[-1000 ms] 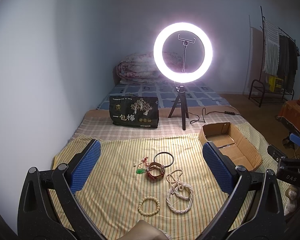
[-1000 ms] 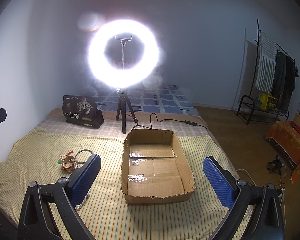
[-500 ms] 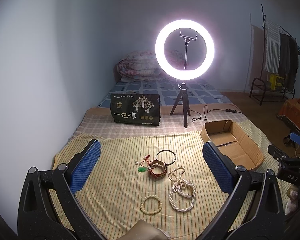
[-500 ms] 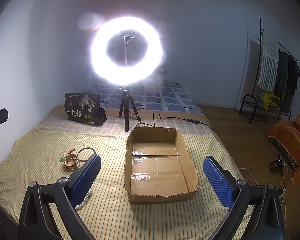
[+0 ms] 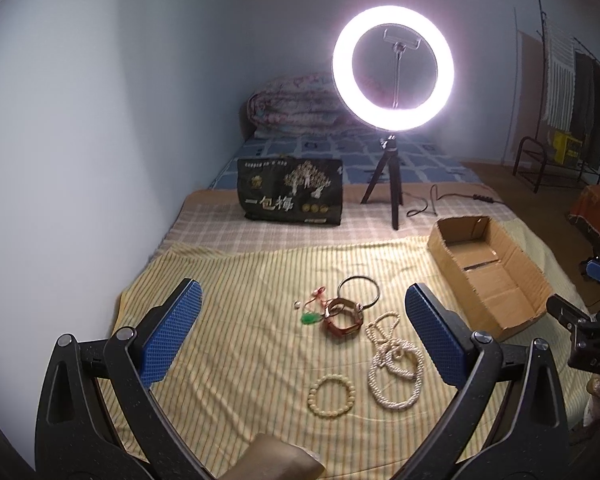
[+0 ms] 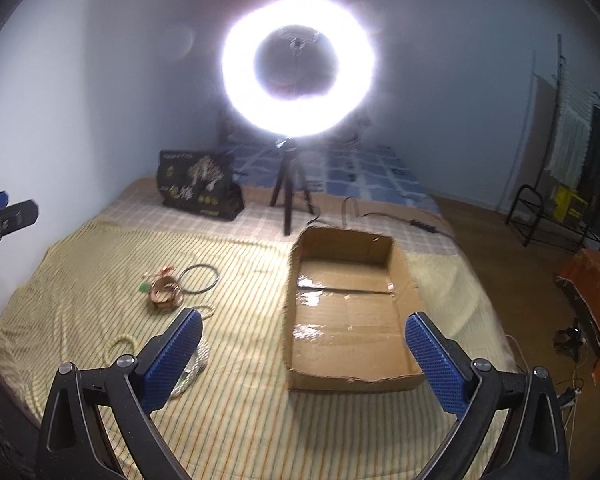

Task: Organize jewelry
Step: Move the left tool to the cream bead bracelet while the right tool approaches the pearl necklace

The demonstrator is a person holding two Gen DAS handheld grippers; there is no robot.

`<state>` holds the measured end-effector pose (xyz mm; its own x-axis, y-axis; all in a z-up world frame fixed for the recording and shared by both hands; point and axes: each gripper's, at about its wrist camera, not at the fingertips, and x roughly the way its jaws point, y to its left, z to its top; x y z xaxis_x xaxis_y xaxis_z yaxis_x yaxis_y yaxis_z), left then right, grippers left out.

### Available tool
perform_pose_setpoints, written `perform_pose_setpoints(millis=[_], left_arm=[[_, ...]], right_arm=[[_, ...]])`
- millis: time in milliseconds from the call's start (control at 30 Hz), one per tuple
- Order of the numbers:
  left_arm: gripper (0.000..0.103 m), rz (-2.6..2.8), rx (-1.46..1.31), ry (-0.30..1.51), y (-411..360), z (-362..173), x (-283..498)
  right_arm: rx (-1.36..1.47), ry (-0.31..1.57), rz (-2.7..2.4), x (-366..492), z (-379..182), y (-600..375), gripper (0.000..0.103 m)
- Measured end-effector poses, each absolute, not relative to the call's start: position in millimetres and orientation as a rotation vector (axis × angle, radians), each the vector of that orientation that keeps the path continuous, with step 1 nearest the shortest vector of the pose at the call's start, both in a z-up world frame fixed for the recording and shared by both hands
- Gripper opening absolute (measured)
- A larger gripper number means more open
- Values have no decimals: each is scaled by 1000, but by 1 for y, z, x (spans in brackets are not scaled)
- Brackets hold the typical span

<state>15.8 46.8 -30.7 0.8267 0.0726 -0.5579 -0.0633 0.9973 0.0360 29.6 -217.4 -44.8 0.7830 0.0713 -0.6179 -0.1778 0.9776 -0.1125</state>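
On the yellow striped cloth lie a cream bead bracelet, a long pearl necklace, a brown leather band, a thin dark bangle and a green pendant on a red cord. My left gripper hovers open above them, holding nothing. An open cardboard box sits empty to the right of the jewelry. Above the box's near end my right gripper is open and empty. The bangle and band show left of it.
A lit ring light on a tripod stands behind the cloth, its cable trailing right. A black printed bag stands left of the tripod. A folded quilt lies at the wall. A clothes rack stands on the wooden floor, far right.
Both cameras have drifted: the jewelry and box sit slightly higher and farther right in the left view, and the box has shifted right in the right view. Both grippers stayed open.
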Motion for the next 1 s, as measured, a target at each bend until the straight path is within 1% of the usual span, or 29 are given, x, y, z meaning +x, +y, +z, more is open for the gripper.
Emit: perform_pose_setpoints(millis=[100, 167, 267, 300, 433, 533, 600, 733, 800, 867, 900, 967, 1000], left_arm=[[103, 64, 6, 638, 55, -40, 24], [103, 61, 2, 664, 62, -50, 29], [103, 67, 1, 700, 70, -64, 34], [103, 63, -3, 712, 71, -67, 35], [103, 44, -16, 760, 77, -86, 37], [100, 34, -14, 786, 77, -98, 37], [99, 11, -9, 813, 76, -106, 36], [88, -35, -33, 897, 75, -126, 38], [80, -54, -68, 952, 76, -139, 42], [69, -76, -126, 1022, 80, -157, 47], [66, -81, -142, 1047, 81, -165, 50], [60, -85, -160, 1087, 81, -177, 53], [59, -88, -167, 1100, 81, -182, 55]], right_arm=[[-186, 695, 174, 35, -56, -208, 94], [-192, 724, 202, 39, -64, -203, 93], [-177, 776, 252, 44, -77, -197, 81], [-171, 791, 265, 46, -80, -196, 79], [-156, 854, 306, 51, -97, -187, 77], [-177, 883, 320, 52, -107, -181, 76], [-180, 913, 337, 52, -114, -177, 74], [-170, 1001, 375, 57, -136, -169, 69], [-167, 1032, 384, 60, -144, -166, 67], [-148, 1075, 402, 63, -156, -164, 65], [-138, 1089, 410, 65, -159, -164, 62], [-107, 1126, 428, 69, -168, -163, 62], [-98, 1134, 432, 69, -169, -163, 62]])
